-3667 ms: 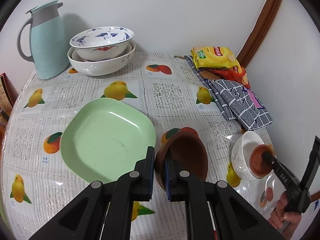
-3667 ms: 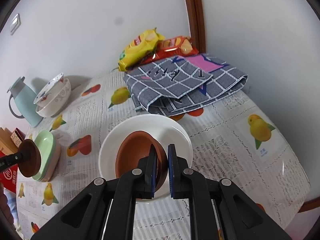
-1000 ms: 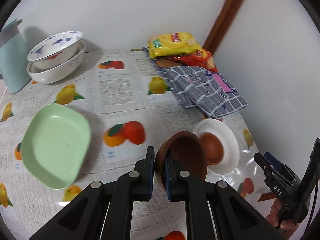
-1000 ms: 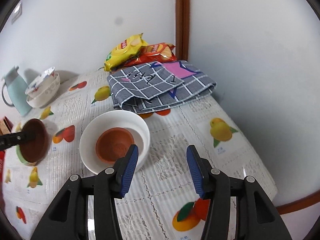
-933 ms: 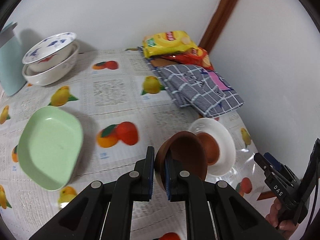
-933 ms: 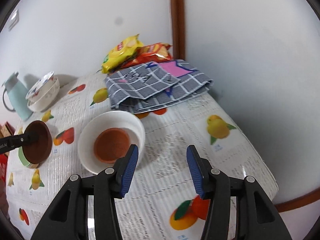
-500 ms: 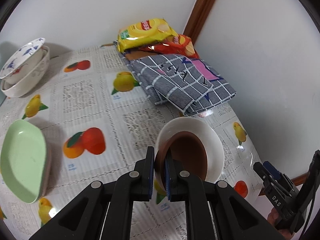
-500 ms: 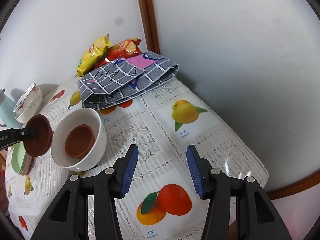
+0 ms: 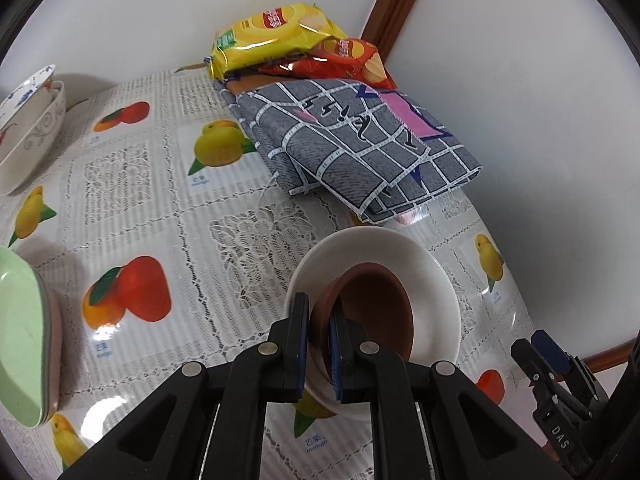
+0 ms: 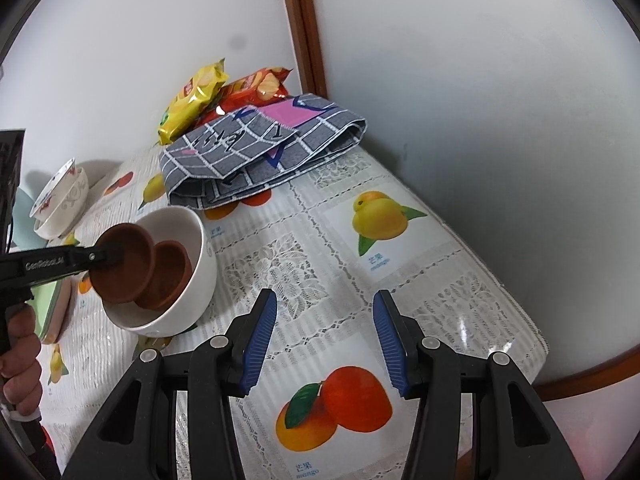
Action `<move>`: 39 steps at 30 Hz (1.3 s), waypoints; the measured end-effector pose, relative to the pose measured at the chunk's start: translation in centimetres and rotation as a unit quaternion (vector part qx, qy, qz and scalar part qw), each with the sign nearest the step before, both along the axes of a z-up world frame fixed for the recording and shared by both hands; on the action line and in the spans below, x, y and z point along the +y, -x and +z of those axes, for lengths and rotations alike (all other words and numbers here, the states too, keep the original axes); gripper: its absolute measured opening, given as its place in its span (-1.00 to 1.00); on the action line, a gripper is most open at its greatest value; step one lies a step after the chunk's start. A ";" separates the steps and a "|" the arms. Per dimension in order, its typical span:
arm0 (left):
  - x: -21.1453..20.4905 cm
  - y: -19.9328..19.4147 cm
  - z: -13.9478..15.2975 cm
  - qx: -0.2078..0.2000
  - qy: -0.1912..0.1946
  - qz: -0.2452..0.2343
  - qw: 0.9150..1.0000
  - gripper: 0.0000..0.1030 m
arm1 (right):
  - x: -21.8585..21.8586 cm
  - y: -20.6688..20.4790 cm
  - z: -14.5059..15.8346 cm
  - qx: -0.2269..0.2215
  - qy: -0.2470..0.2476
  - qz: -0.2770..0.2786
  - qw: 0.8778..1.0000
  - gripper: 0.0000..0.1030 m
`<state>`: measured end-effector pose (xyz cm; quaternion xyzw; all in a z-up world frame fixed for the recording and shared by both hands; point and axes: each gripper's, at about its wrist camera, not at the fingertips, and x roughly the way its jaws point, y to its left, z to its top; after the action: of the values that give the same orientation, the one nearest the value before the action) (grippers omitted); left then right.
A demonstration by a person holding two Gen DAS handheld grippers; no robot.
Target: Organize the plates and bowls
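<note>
The round white ceramic bowl (image 10: 188, 280) stands on the fruit-printed tablecloth (image 10: 420, 280) and contains a small brown bowl (image 10: 170, 274). A second brown bowl (image 9: 376, 316) is tilted over the white bowl's near rim, partly inside it, overlapping the first. The left gripper (image 9: 319, 342) is clenched on this second bowl's rim, one finger on each side of the wall. The right gripper (image 10: 324, 338) is released, jaws wide apart, above bare tablecloth just beside the white bowl. A folded grey checked cloth (image 9: 360, 148) lies beyond the white bowl, with yellow and red snack bags (image 9: 280, 34) behind it. A green plate (image 9: 20, 340) and stacked white patterned bowls (image 9: 28, 120) sit well apart, at left.
</note>
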<state>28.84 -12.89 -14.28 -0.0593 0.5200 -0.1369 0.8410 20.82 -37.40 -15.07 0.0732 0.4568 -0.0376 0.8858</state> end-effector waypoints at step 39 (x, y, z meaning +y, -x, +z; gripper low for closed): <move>2.7 6.4 4.8 -0.052 0.009 -0.023 0.998 -0.04 | 5.6 4.5 5.0 -0.042 0.050 0.052 0.997 0.07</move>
<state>22.47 -10.14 -9.48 -0.0473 0.4752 -0.1639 0.8632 16.33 -31.84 -10.04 0.0064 0.4200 -0.0110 0.9074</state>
